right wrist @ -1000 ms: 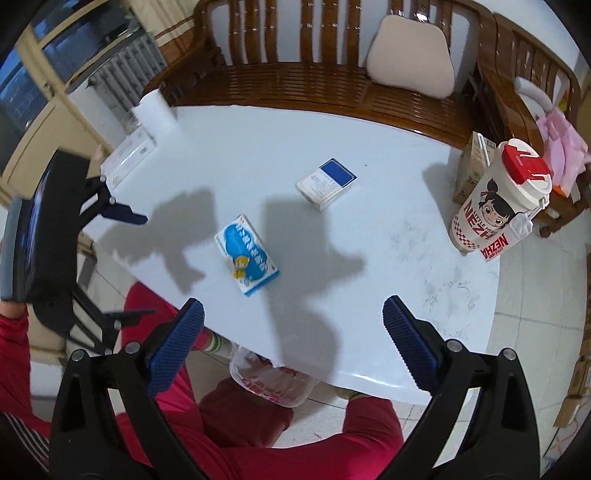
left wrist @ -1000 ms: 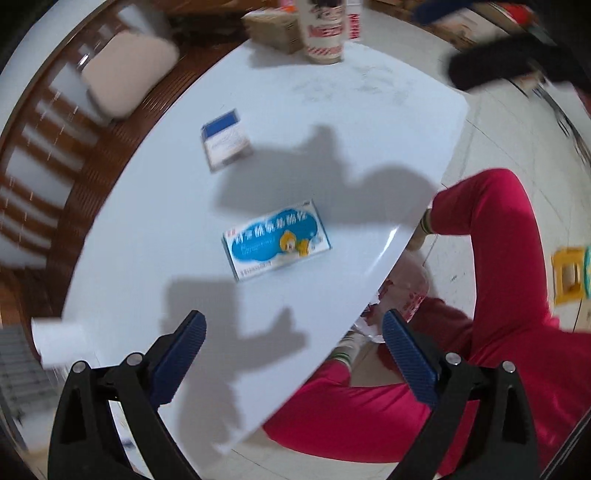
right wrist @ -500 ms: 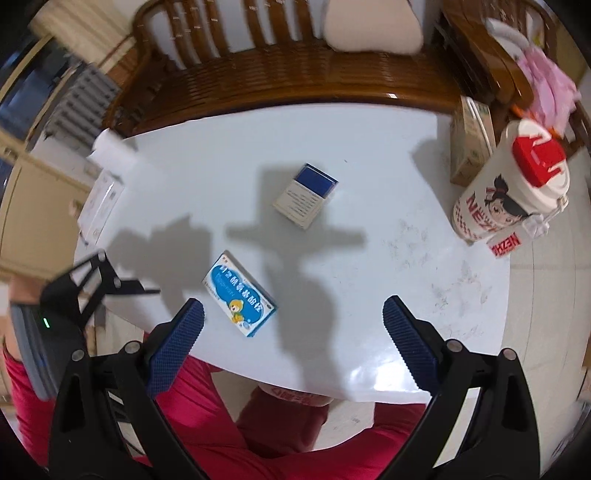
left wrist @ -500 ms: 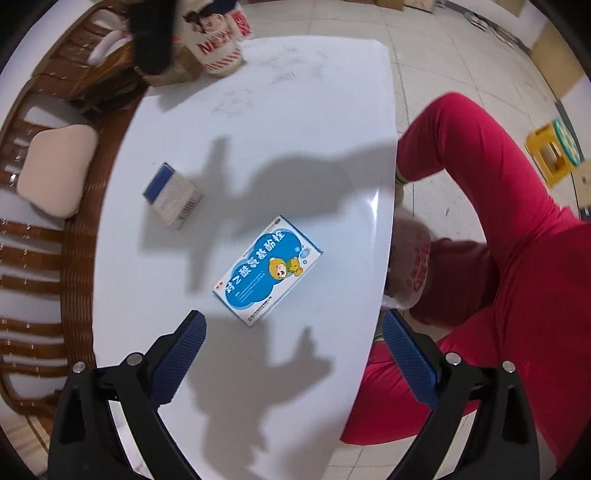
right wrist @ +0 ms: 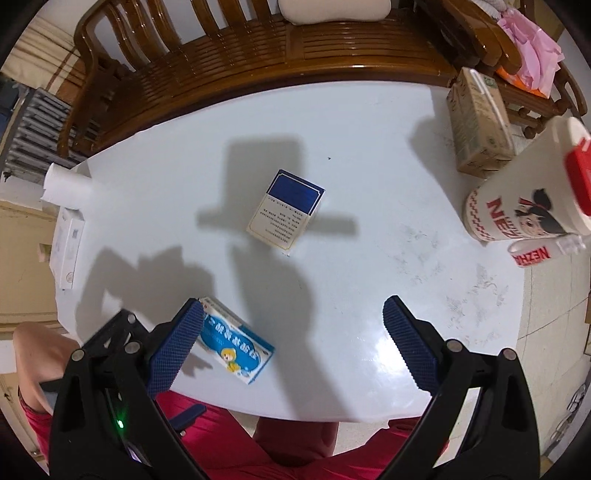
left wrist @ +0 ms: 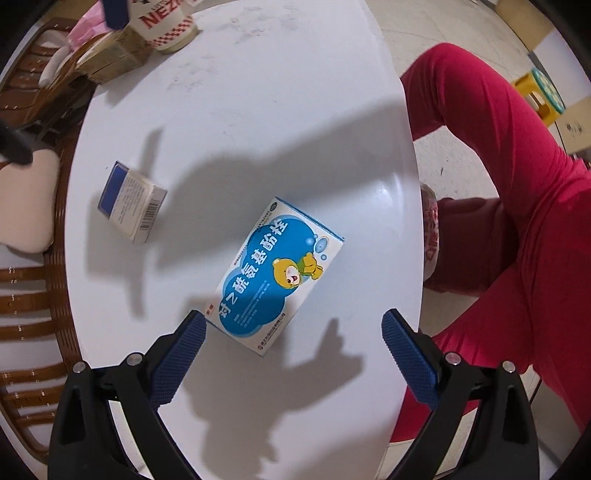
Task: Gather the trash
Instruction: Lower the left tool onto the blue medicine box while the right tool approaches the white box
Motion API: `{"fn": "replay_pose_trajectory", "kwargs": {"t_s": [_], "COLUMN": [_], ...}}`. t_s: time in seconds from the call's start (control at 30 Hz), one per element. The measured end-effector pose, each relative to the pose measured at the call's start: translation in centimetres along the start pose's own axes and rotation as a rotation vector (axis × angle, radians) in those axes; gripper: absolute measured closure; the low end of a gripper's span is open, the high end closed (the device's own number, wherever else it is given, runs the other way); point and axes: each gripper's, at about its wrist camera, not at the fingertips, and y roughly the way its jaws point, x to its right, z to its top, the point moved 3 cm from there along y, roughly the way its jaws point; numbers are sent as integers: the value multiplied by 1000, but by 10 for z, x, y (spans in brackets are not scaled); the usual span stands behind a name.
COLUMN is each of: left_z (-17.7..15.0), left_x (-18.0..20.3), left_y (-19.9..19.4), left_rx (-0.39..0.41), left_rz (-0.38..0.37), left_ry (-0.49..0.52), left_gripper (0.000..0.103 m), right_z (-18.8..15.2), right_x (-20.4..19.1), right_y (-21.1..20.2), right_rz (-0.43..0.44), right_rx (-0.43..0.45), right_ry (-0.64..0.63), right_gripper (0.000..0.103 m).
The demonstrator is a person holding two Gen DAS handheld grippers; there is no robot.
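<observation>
A blue and white medicine box with a cartoon bear (left wrist: 277,273) (right wrist: 236,349) lies flat on the white oval table (left wrist: 240,122) (right wrist: 369,258). My left gripper (left wrist: 291,332) hovers open just above it, the box lying a little ahead of the blue pads (left wrist: 184,354). A second, smaller white box with a dark blue end (left wrist: 129,201) (right wrist: 286,210) lies further in. My right gripper (right wrist: 291,325) is open above the table's near edge, nothing between its pads. The left gripper's black frame (right wrist: 110,354) shows at lower left in the right wrist view.
A tall NEZHA paper cup with a red lid (right wrist: 535,199) (left wrist: 166,22) and a brown carton (right wrist: 476,129) (left wrist: 110,62) stand at one end. A paper roll (right wrist: 66,184) and flat white box (right wrist: 66,251) sit at the other. A wooden bench (right wrist: 258,62) runs behind; red-clad legs (left wrist: 517,221) at the edge.
My left gripper has swung round and dropped closer to the bear box, which now fills more of its view. My right gripper has also moved nearer the table, toward the dark blue box.
</observation>
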Motion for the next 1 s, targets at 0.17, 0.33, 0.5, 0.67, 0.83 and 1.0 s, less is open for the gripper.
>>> {"fn": "replay_pose_trajectory", "kwargs": {"t_s": [0.17, 0.33, 0.5, 0.67, 0.83, 1.0], "left_z": [1, 3, 5, 7, 7, 6], "left_x": [1, 0, -1, -8, -9, -10], "left_y": [12, 29, 37, 44, 55, 67], "left_rx": [-10, -42, -31, -45, -75, -93], "left_rz": [-20, -23, -27, -14, -13, -6], "left_ry": [61, 92, 116, 124, 136, 125], "left_gripper": [10, 10, 10, 10, 8, 7], "right_z": [11, 27, 45, 59, 63, 64], "right_x": [2, 2, -9, -15, -13, -5], "right_y": [24, 51, 77, 101, 125, 137], "right_rz": [-11, -27, -53, -59, -95, -145], "right_rx": [-36, -61, -77, -105, -148, -165], "right_ry": [35, 86, 88, 108, 120, 144], "right_gripper": [8, 8, 8, 8, 8, 8]}}
